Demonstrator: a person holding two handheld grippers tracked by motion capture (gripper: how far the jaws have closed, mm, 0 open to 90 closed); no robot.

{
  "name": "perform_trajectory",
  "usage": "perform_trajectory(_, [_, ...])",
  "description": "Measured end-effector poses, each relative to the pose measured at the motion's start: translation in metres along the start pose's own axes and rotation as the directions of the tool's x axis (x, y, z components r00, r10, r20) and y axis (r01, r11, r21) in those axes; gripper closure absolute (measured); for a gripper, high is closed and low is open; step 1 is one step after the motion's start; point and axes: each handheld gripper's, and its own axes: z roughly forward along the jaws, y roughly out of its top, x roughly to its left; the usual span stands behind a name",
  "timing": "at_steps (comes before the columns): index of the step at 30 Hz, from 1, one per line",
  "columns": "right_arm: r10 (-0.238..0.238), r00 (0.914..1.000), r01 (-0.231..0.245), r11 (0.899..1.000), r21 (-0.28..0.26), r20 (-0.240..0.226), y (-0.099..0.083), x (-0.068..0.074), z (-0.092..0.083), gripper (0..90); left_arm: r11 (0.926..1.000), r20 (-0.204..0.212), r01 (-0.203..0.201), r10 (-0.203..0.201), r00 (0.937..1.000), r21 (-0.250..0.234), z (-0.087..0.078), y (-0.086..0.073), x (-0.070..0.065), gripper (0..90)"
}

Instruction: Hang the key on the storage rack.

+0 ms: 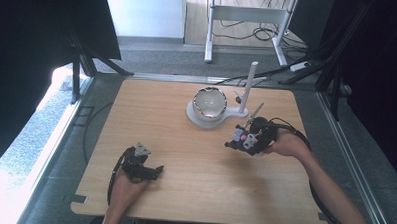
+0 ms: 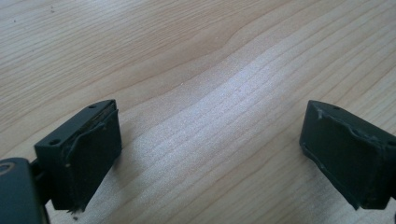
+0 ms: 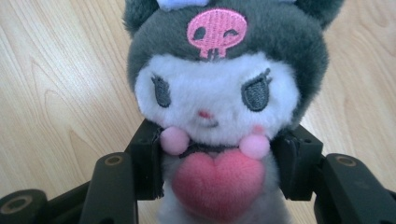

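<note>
A pale wooden table [image 1: 183,191] is sitting on a grey floor, with dark curtains hanging at both sides and a white desk frame [image 1: 250,16] standing far behind. Toward the far side of the table, a shiny bowl [image 1: 210,102] is resting on a white stand [image 1: 198,119] with an upright white post [image 1: 248,88] just to its right. At the near left, the left gripper [image 2: 210,140] is lying low over bare wood, its jaws spread wide and gripping nothing. At the right, near the stand, the right gripper [image 3: 219,158] is clenching a plush toy [image 3: 219,88] by its body, the jaws pressing in from both sides just below its head. The toy is wearing a dark hood with a pink skull and showing a pink heart [image 3: 215,179] on its chest.
</note>
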Motion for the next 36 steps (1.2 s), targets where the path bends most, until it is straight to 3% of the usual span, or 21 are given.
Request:
perform_trajectory(8, [0.052,0.9986,-0.052,0.998,-0.030,0.008,-0.007,-0.015,-0.021,44.1,1.0000,0.000,-0.001,0.001,1.0000,0.000,0.000,0.000,0.000,5.5])
perform_trajectory(17, [0.087,0.9949,-0.083,0.995,-0.062,0.051,-0.013,-0.036,-0.047,44.2,1.0000,0.000,-0.001,0.001,1.0000,0.001,0.000,0.000,0.000,5.4])
perform_trajectory(28, [0.151,0.9833,-0.142,0.986,-0.092,0.101,-0.016,-0.059,-0.077,44.4,1.0000,-0.001,0.003,-0.003,1.0000,-0.002,0.000,0.000,0.000,5.4])
perform_trajectory(36, [0.198,0.9742,-0.183,0.974,-0.133,0.108,-0.015,-0.075,-0.096,44.4,1.0000,-0.001,0.000,0.000,1.0000,-0.002,0.000,0.000,0.000,5.5])
